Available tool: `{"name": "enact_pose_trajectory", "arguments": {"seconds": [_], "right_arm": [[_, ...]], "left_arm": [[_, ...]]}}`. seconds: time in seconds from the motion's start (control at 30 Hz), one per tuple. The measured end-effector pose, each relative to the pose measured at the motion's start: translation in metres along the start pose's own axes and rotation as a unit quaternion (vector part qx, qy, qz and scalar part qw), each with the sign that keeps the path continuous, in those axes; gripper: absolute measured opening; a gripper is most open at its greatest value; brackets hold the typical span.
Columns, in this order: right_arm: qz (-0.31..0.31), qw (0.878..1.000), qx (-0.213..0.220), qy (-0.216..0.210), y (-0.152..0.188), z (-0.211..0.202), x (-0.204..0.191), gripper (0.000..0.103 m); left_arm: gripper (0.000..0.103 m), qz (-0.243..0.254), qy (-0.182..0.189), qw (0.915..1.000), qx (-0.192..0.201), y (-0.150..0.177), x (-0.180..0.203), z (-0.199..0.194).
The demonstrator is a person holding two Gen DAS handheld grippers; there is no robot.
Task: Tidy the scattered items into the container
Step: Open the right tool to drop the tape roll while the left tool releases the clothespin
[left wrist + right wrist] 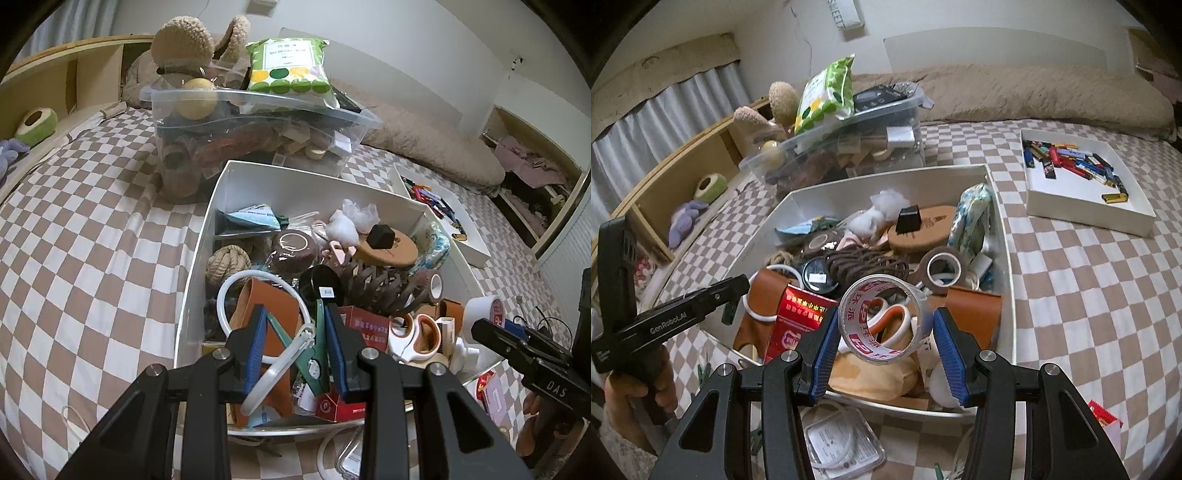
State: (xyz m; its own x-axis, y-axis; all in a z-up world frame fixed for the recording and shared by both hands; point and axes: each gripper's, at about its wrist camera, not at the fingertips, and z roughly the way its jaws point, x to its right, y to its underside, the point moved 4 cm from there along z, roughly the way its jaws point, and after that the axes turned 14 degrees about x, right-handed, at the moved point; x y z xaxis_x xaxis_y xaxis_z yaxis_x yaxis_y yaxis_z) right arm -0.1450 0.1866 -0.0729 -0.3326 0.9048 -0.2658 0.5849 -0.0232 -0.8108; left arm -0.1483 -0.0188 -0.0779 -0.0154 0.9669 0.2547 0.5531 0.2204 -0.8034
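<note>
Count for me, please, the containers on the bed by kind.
White boxes: 2 (large box, small box)
Clear plastic bin: 1
Total: 3

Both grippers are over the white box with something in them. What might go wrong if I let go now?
1. The tape roll in the right gripper hangs over the scissors near the box's front wall; it may roll off the heap and out.
2. The green clip in the left gripper sits beside the white ring and could snag it.
3. The white box is already heaped, so dropped items may slide.
</note>
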Motion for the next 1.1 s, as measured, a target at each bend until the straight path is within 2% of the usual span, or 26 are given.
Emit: {"name": "enact_pose_trajectory", "arguments": {"seconds": [0.33,0.87,0.9,0.97,1.1], "right_arm": [[-0.014,0.999,-0.034,0.010,0.015,0.014,-0.005,0.052],[-0.009,0.999,-0.033,0.015,0.012,0.013,-0.005,0.052],[-0.011,0.999,-0.032,0.016,0.012,0.012,-0.006,0.054],[-0.016,0.999,-0.027,0.016,0.011,0.011,-0.007,0.071],[-0.019,0.999,-0.021,0.016,0.008,0.008,-0.008,0.074]], "left_arm": [[0.031,0.004,0.001,0.9996,-0.029,0.011,-0.001,0.012],[0.031,-0.002,-0.006,0.9996,-0.028,0.010,-0.005,0.011],[0.031,-0.003,-0.008,0.9996,-0.027,0.010,-0.006,0.011],[0.031,-0.005,-0.011,0.9995,-0.029,0.010,-0.007,0.011],[0.031,-0.008,-0.014,0.9994,-0.030,0.010,-0.008,0.011]]}}
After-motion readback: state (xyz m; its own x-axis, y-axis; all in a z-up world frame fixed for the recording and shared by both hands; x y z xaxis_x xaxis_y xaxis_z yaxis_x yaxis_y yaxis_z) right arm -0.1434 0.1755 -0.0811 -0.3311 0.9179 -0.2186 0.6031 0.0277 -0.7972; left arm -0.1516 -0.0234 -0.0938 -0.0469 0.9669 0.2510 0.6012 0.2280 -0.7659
